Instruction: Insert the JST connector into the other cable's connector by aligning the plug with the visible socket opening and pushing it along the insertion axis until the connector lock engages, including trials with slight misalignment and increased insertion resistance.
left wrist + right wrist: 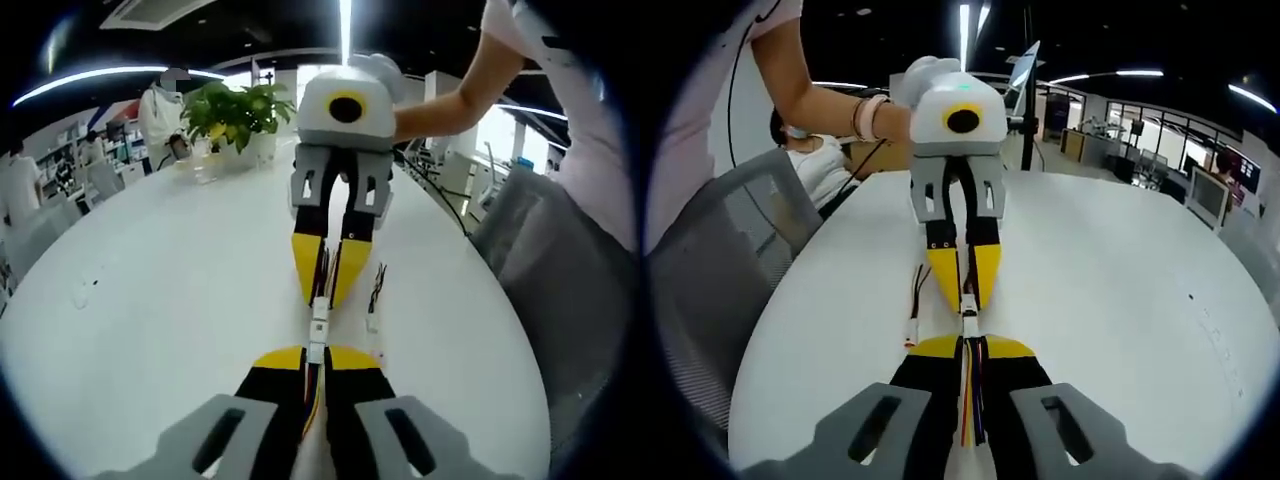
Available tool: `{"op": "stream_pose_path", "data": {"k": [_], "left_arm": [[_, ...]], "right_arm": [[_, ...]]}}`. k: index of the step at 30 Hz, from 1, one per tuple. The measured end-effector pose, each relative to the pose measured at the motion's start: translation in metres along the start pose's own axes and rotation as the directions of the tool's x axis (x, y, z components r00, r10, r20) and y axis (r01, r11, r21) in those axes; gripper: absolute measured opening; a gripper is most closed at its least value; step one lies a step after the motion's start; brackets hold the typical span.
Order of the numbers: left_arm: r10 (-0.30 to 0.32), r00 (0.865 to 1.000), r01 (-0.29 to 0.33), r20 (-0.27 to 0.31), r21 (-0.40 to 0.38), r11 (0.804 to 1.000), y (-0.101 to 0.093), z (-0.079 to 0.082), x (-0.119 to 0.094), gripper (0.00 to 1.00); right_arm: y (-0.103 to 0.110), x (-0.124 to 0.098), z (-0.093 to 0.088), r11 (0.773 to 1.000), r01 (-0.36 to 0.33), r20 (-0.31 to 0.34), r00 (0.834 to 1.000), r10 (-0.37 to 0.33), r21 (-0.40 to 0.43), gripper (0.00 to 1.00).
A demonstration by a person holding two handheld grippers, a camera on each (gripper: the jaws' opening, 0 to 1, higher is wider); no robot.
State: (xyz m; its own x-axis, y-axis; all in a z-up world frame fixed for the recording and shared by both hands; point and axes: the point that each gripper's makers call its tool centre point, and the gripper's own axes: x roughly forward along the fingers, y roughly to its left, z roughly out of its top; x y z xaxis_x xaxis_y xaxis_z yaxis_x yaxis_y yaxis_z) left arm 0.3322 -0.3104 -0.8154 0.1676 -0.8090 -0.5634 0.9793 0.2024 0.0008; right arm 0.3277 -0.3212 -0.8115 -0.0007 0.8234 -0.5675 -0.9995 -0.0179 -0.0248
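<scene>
Above the white desk the left gripper and right gripper face each other tip to tip, each with its jaws pinching a wired cable end; the white JST connector bridges the tips. A slight tilt could jam the plug short of locking. The left gripper view shows a potted plant beyond the connector; the right gripper view shows the coloured wires clearly. A spare cable lies just beside the connector.
</scene>
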Motion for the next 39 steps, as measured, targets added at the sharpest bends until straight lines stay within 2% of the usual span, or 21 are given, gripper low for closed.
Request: {"op": "stream_pose_path", "data": {"k": [14,29,39], "left_arm": [[-0.002,1.000,0.002,-0.008,0.008,1.000,0.001,0.002,0.002,0.00],[-0.010,1.000,0.010,-0.005,0.033,0.999,-0.003,0.012,0.000,0.00],[-0.017,1.000,0.018,-0.025,0.050,0.999,-0.006,0.010,0.000,0.00]], "right_arm": [[0.003,0.000,0.002,1.000,-0.001,-0.001,1.000,0.001,0.001,0.04],[0.007,0.000,-0.002,1.000,-0.013,-0.043,0.999,0.012,-0.021,0.03],[0.011,0.002,-0.004,0.999,-0.029,-0.063,0.998,0.027,-0.031,0.03]]}}
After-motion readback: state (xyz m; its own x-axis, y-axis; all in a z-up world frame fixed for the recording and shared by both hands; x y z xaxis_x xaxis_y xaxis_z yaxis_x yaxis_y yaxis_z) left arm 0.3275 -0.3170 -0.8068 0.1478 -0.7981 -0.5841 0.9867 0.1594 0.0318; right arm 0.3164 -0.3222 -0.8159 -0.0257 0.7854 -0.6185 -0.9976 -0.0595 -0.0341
